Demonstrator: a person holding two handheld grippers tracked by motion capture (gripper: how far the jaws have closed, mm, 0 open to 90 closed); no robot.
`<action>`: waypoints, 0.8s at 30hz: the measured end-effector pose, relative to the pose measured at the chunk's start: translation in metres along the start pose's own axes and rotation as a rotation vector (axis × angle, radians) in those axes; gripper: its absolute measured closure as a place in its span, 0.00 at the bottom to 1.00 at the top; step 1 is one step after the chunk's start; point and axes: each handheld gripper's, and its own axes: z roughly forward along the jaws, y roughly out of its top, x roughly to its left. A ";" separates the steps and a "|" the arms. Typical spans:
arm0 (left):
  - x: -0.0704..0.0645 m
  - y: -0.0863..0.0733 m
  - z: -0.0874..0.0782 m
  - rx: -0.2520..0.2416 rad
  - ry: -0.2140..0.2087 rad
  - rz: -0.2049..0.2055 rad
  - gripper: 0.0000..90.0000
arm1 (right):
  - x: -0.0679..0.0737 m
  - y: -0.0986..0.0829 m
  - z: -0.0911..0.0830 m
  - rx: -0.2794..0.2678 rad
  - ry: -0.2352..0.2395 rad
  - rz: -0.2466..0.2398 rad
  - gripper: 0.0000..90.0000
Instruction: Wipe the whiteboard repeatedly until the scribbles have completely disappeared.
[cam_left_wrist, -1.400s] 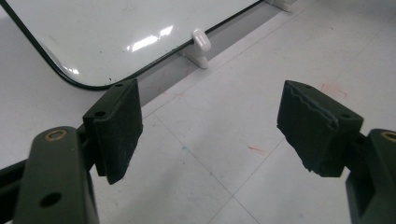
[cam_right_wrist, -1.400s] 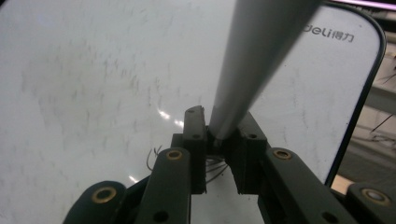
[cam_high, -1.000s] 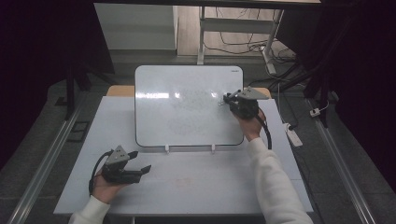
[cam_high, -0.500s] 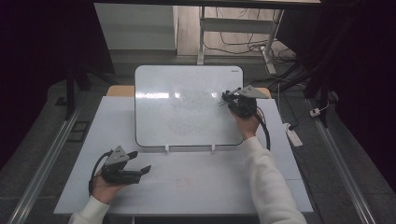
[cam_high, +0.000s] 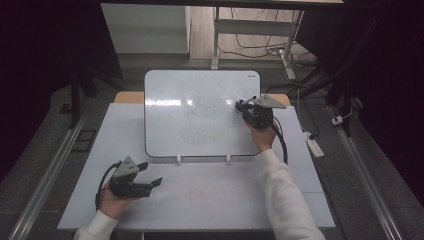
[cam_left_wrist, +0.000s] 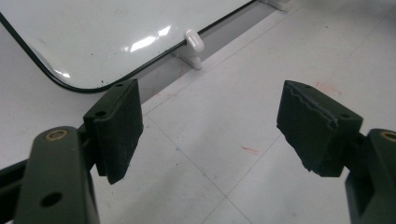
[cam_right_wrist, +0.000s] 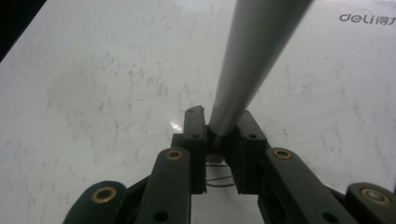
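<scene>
A white whiteboard (cam_high: 195, 115) with a black rim lies on the white table (cam_high: 225, 200), its surface smudged with faint grey marks. My right gripper (cam_high: 241, 105) hovers over the board's right part, shut on a grey marker (cam_high: 247, 101). In the right gripper view the marker barrel (cam_right_wrist: 254, 51) rises from between the jaws of the right gripper (cam_right_wrist: 223, 122), pointing away over the board (cam_right_wrist: 93, 93). My left gripper (cam_high: 150, 174) rests near the table's front left, open, with nothing between its fingers. The left gripper (cam_left_wrist: 210, 112) faces the board's lower corner (cam_left_wrist: 93, 32).
Two white clips (cam_high: 179, 160) (cam_left_wrist: 194, 43) hold the board's near edge. A white power strip (cam_high: 315, 145) lies on the floor right of the table. Small red marks (cam_left_wrist: 250, 149) stain the tabletop. Desk legs and cables stand beyond the far edge.
My right gripper, still holding the marker, has drifted slightly left and nearer over the board. The left gripper has stayed put.
</scene>
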 end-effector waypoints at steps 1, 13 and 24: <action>0.000 0.000 0.000 -0.002 0.001 -0.001 0.26 | 0.004 -0.001 0.000 0.003 -0.007 -0.011 0.86; 0.002 0.000 0.001 0.002 -0.001 -0.009 0.26 | 0.022 -0.009 -0.001 0.047 0.054 -0.106 0.86; 0.002 0.000 0.001 0.005 0.000 -0.004 0.26 | 0.006 -0.008 -0.010 0.039 -0.032 -0.094 0.86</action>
